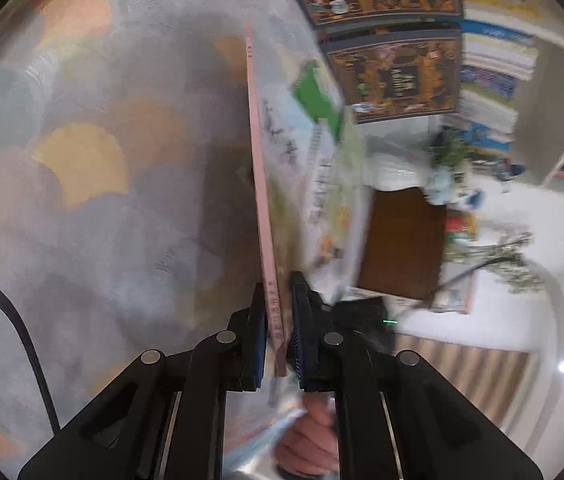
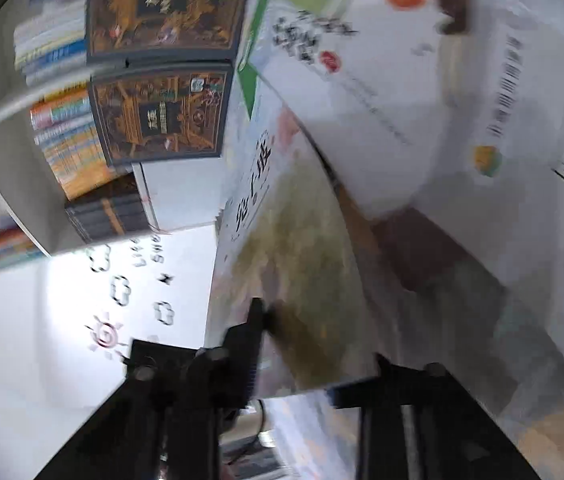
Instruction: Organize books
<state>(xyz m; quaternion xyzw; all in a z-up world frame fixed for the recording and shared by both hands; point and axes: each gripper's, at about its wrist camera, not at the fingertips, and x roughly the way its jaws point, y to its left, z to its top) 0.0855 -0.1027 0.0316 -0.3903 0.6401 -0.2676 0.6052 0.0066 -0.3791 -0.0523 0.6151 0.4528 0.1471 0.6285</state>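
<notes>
My left gripper (image 1: 278, 320) is shut on the near end of a thin book with a pink spine (image 1: 260, 184), held edge-on and reaching away from me. Right of it lean more books with white and green covers (image 1: 322, 152). In the right wrist view a picture book (image 2: 282, 220) with a white and olive cover and black characters lies between the fingers of my right gripper (image 2: 318, 334); the picture is blurred, and the gripper appears shut on it. A white book back with a barcode (image 2: 422, 100) leans on its right. A hand (image 1: 310, 440) shows under the left gripper.
Two dark ornate books (image 1: 394, 76) (image 2: 162, 116) stand face-out by a white shelf packed with colourful spines (image 2: 66, 148). A patterned pastel surface (image 1: 82, 160) fills the left. A white panel with cloud and sun stickers (image 2: 122, 292) sits lower left.
</notes>
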